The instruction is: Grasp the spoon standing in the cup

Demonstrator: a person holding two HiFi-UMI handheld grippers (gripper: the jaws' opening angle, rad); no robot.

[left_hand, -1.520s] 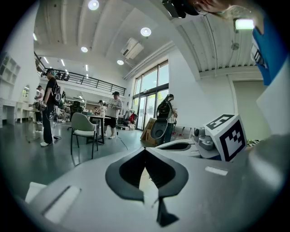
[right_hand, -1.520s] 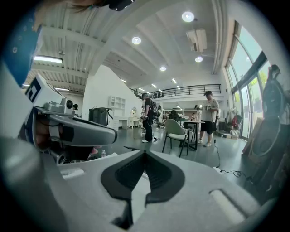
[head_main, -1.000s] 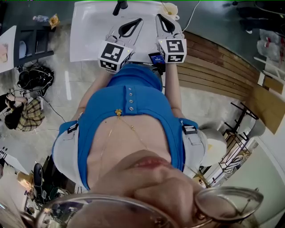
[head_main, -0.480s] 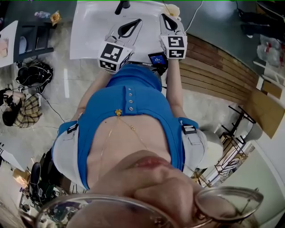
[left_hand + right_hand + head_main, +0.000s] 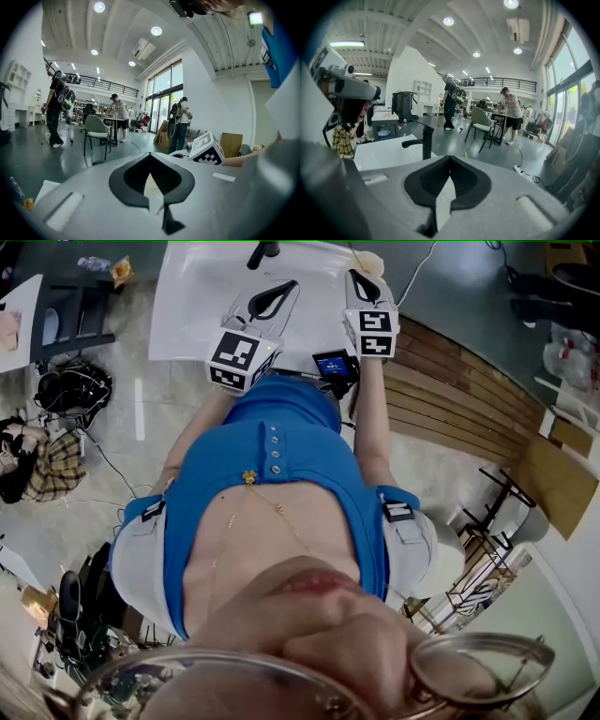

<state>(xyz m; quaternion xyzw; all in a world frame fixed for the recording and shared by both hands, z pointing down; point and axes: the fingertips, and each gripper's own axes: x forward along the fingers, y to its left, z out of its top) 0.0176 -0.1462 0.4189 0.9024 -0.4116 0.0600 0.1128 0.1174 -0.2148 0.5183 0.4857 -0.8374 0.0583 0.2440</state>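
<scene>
Head view: cup (image 5: 372, 260) maybe beyond tool (image 5: 355, 276).

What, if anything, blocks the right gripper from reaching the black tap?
Likely yes, it can reach: nothing stands between the right gripper and the black tap, only bare white table. Its jaws are shut.

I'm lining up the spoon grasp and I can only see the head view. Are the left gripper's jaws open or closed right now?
Observer: The left gripper is closed. Its jaw tips meet and nothing sits between them.
Operator: And the right one?
Observer: The right gripper is also closed and empty, with its tips touching.
Operator: What is straight ahead of the right one?
Observer: A black faucet stands upright on the white table, just left of the line of its jaws.
</scene>
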